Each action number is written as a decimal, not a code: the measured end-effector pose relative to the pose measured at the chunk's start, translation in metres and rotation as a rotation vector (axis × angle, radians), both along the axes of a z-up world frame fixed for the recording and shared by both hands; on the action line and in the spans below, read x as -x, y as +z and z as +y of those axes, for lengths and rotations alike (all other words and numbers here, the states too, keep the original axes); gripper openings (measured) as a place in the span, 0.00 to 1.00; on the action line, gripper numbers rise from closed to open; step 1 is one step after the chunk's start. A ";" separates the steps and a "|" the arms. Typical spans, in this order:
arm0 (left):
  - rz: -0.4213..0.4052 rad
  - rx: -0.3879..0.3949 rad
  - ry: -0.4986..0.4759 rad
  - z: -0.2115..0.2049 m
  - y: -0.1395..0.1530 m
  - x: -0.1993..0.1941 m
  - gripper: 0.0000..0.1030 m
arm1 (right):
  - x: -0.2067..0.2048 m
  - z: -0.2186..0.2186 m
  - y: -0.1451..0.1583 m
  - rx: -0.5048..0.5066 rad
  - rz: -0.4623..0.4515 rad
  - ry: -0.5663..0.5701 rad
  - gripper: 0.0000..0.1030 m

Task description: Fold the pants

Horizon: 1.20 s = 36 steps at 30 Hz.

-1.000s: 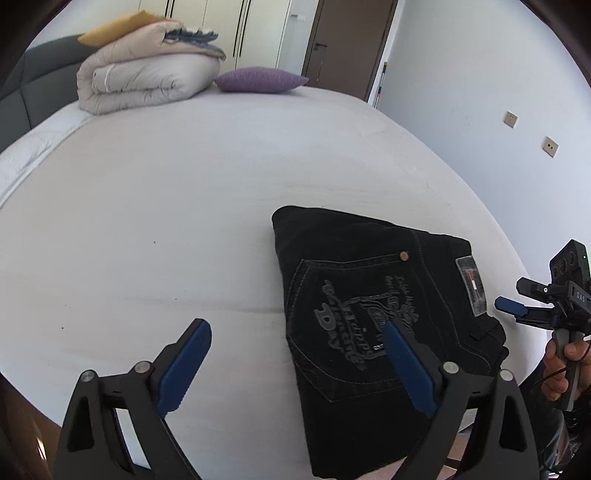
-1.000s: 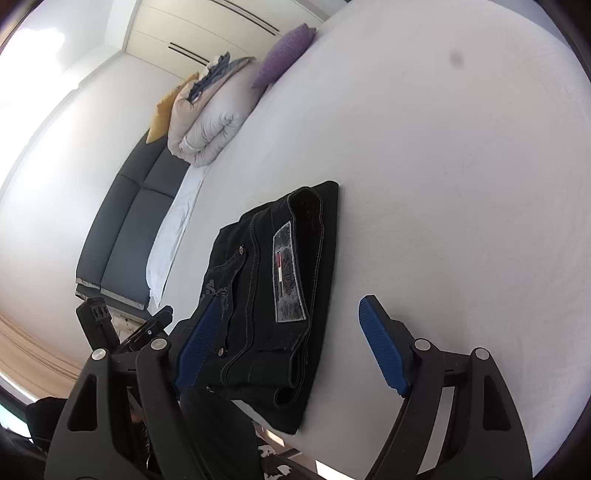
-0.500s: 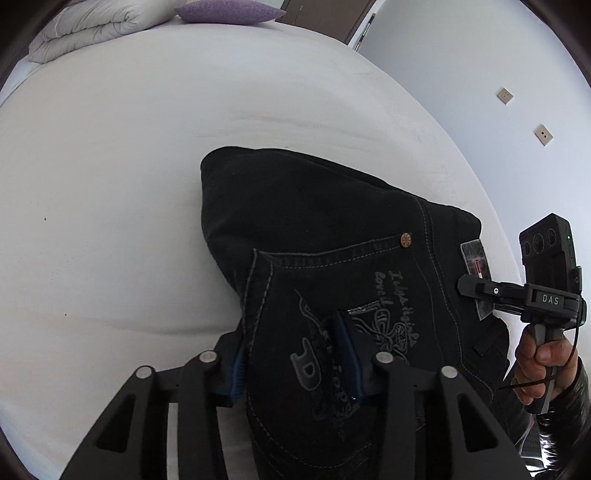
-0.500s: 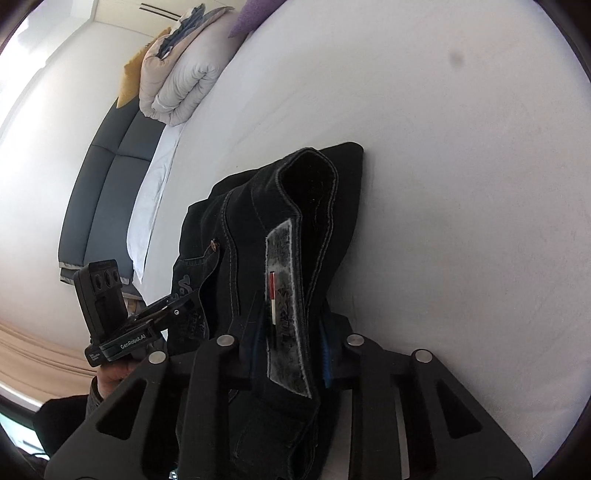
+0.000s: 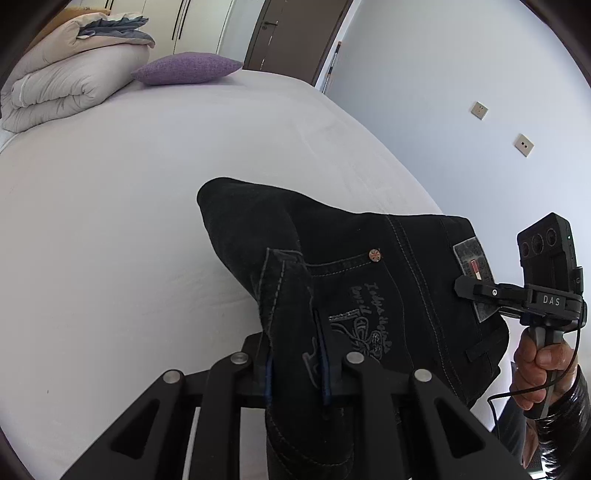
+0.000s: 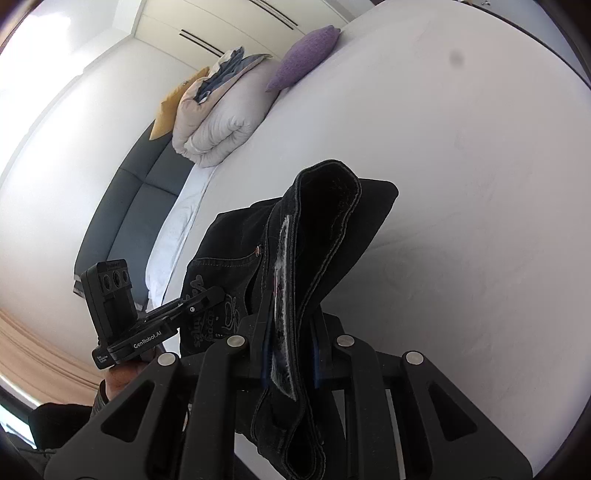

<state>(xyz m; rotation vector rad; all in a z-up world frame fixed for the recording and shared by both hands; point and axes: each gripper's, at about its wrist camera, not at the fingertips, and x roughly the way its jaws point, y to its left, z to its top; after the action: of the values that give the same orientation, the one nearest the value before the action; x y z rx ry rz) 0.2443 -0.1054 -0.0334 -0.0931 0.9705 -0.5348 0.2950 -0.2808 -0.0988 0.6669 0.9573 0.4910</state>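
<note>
Folded black jeans (image 5: 351, 266) with an embroidered back pocket and a grey waist patch hang lifted off the white bed (image 5: 110, 221); they also show in the right wrist view (image 6: 325, 236). My left gripper (image 5: 295, 369) is shut on the pocket-side edge of the jeans. My right gripper (image 6: 288, 354) is shut on the waistband by the patch. Each gripper shows in the other's view: the right one (image 5: 476, 288) at the jeans' right edge, the left one (image 6: 207, 299) at their left edge. The far folded end still touches the bed.
A rolled beige duvet (image 5: 70, 77) and a purple pillow (image 5: 184, 68) lie at the bed's far end. A dark door (image 5: 295, 33) and a wall with sockets (image 5: 480, 109) stand on the right. A grey headboard (image 6: 122, 206) lies left of the bed.
Both grippers went from open near the jeans to shut on their near edge, then lifted that edge off the bed.
</note>
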 end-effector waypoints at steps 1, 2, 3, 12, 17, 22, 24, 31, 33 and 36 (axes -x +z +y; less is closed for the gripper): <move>0.013 -0.008 0.003 -0.005 -0.008 -0.010 0.20 | -0.011 -0.008 -0.005 0.011 0.012 -0.006 0.15; 0.033 -0.021 0.011 -0.011 -0.019 -0.020 0.21 | -0.021 -0.016 -0.013 0.024 0.025 -0.018 0.15; 0.051 -0.037 0.018 -0.016 -0.027 -0.031 0.22 | -0.031 -0.023 -0.023 0.038 0.040 -0.026 0.17; -0.006 -0.143 0.100 -0.023 -0.057 -0.027 0.68 | -0.032 -0.057 -0.080 0.007 0.057 -0.075 0.26; -0.151 -0.219 0.121 -0.021 -0.021 0.002 0.70 | -0.002 -0.044 -0.048 0.088 -0.004 -0.129 0.48; -0.328 -0.244 0.155 -0.026 0.030 0.045 0.86 | 0.067 -0.031 0.017 0.216 -0.173 -0.193 0.50; -0.398 -0.259 0.161 -0.022 0.045 0.070 0.95 | 0.096 -0.027 0.044 0.276 -0.244 -0.223 0.53; -0.679 -0.244 0.277 -0.022 0.124 0.142 1.00 | 0.189 -0.016 0.146 0.355 -0.524 -0.372 0.70; -0.679 -0.234 0.303 -0.018 0.139 0.159 1.00 | 0.223 -0.018 0.175 0.335 -0.638 -0.448 0.89; -0.637 -0.243 0.382 -0.007 0.158 0.175 1.00 | 0.273 -0.019 0.214 0.343 -0.801 -0.594 1.00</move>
<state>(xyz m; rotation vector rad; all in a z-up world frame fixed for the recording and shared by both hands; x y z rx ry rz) 0.0694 -0.1126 0.1243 0.1059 0.3708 -0.0721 0.0220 -0.3000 0.1151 0.3551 0.0550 0.0313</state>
